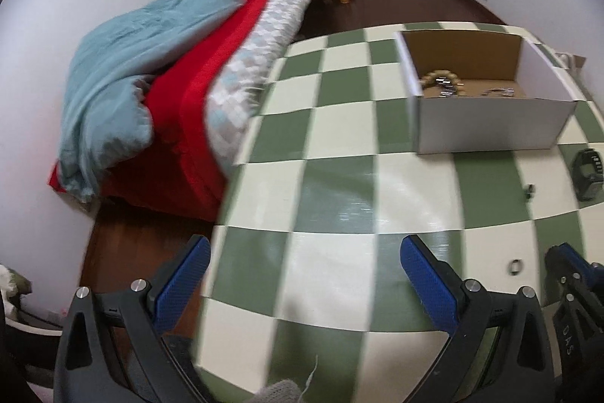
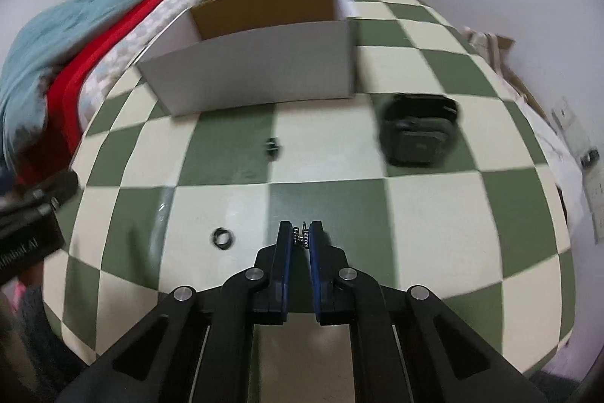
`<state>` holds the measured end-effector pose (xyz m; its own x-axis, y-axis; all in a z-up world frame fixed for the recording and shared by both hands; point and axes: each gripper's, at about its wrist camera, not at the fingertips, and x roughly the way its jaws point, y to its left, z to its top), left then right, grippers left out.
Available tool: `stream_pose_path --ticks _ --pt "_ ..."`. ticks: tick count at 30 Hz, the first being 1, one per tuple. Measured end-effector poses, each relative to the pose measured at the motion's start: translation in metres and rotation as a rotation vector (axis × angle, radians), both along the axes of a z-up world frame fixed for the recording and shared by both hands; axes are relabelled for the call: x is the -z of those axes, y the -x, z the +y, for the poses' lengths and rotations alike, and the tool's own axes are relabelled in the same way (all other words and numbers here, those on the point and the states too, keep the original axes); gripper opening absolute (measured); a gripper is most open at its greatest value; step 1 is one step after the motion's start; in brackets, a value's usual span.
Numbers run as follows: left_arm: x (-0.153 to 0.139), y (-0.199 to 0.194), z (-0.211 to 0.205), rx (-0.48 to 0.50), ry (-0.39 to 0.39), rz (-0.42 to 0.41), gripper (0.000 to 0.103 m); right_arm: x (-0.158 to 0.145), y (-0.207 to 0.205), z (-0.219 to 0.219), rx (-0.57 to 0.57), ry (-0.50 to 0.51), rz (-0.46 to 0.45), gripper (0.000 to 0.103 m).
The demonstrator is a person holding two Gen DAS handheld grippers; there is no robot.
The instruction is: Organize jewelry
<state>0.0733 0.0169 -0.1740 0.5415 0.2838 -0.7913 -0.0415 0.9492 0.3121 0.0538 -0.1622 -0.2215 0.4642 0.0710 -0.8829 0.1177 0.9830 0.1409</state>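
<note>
Your right gripper pinches a small metal jewelry piece above the table; your left gripper is wide open, empty. The thin hold may slip before the box.

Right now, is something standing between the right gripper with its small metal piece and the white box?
Nothing visible does. The right gripper holds a small metal piece; only a tiny dark item lies on the checkered table, low, before the white box.
</note>
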Motion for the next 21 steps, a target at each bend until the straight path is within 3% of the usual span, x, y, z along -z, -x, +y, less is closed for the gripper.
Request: stream_pose_path --ticks 3,11,14,15,17,21 --pt "0.009 0.000 -0.022 0.057 0.080 0.048 0.103 -0.006 0.006 -0.024 0.069 -0.023 -0.001 0.009" --pt "0.034 0.010 -0.083 0.190 0.186 0.142 0.099 -0.012 0.024 -0.070 0.180 -0.025 0.008 0.009" --pt "0.046 0.011 -0.100 0.228 0.209 0.187 0.079 -0.007 0.028 -0.076 0.192 -0.028 0.018 0.009" --pt "0.049 0.011 -0.101 0.235 0.211 0.195 0.067 -0.006 0.029 -0.078 0.194 -0.030 0.021 0.009" --pt "0.050 0.013 -0.105 0.246 0.224 0.182 0.060 -0.003 0.032 -0.080 0.199 -0.035 0.025 0.009" --pt "0.048 0.013 -0.111 0.278 0.261 0.184 0.013 -0.001 0.034 -0.081 0.204 -0.042 0.025 0.009"
